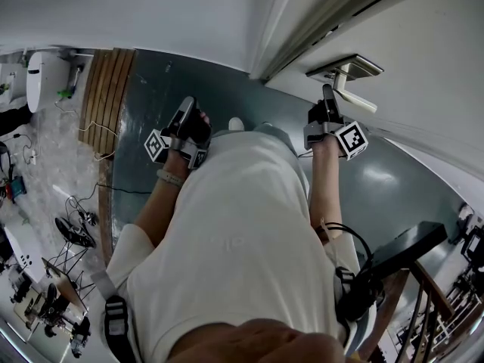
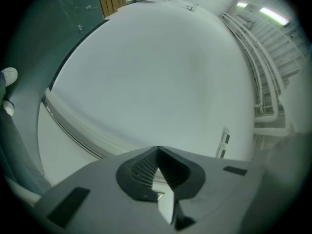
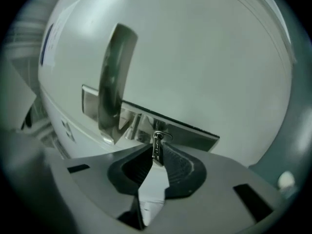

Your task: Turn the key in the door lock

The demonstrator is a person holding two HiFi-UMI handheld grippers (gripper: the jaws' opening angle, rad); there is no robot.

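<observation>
Right claw point(image 3: 156, 154) pinching key point(image 3: 157, 143) in door lock point(image 3: 170, 129), left claw point(image 2: 158, 151) closed

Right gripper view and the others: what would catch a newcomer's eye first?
First the small metal key, pinched at the tips of the right gripper, its far end at the silver lock plate beside the lever handle on the white door. Next the left gripper, jaws together on nothing, held in front of a bare white surface.
</observation>
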